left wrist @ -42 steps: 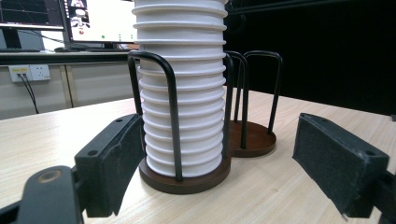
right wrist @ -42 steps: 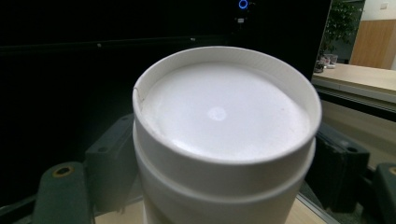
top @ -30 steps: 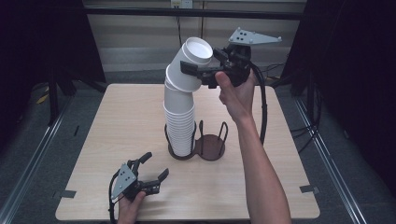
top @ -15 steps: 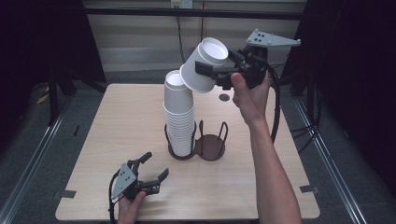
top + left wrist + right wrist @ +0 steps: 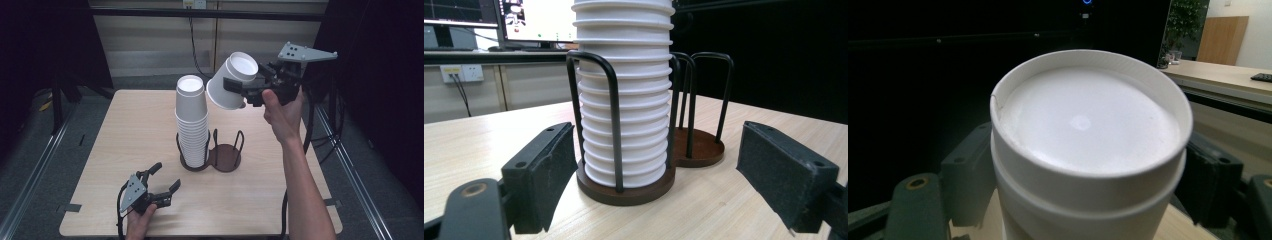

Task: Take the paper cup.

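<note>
Wooden table (image 5: pixel 125 130): pale top, near edge cut off at the bottom of the high view. Right forearm: rises from the near edge, hand raised above the far right part of the table, gripper level and aimed left. Stack of white paper cups (image 5: pixel 192 122): upside down, upright in the left ring of a dark two-ring wire cup holder (image 5: pixel 226 156); its top is cut off in the left gripper view. Single white paper cup (image 5: pixel 232 81): clamped by the right gripper (image 5: pixel 240 90), in the air just right of the stack's top, apart from it, long axis tilted, closed base up and to the right. Left gripper (image 5: pixel 165 183): resting low at the near left, jaws apart, empty, pointed at the stack.
</note>
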`<action>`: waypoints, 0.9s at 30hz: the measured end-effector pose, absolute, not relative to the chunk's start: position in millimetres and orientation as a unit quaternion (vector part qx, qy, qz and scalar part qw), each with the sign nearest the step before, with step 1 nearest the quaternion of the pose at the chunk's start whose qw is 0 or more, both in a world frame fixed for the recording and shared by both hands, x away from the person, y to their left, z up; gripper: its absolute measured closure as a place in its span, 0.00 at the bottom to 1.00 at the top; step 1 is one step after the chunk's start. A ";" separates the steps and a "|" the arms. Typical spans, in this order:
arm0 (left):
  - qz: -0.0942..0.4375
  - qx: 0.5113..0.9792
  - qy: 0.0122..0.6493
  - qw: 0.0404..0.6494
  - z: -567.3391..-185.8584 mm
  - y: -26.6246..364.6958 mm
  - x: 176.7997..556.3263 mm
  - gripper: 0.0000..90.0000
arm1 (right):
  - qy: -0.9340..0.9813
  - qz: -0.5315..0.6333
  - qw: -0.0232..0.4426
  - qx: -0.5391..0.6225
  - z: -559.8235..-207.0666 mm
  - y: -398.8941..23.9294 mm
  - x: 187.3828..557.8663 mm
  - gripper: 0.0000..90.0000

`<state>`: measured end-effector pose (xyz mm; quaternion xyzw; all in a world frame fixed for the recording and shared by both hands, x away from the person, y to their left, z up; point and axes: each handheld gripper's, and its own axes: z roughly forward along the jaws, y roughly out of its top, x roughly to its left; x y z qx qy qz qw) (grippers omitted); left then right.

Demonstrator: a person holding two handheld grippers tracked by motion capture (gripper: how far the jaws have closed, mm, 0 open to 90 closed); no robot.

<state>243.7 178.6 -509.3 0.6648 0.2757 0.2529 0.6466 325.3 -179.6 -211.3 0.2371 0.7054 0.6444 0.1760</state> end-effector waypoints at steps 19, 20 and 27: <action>0.216 0.675 0.253 0.659 -488.7 185.3 238.2 0.18 | 0.727 0.619 0.159 0.249 -261.4 -190.0 310.2 0.24; 0.219 0.678 0.249 0.656 -487.1 185.7 238.6 0.18 | 0.726 0.622 0.155 0.248 -263.0 -189.9 308.9 0.24; 0.209 0.684 0.236 0.658 -476.4 185.2 241.1 0.18 | 0.734 0.619 0.146 0.237 -280.7 -180.5 301.0 0.24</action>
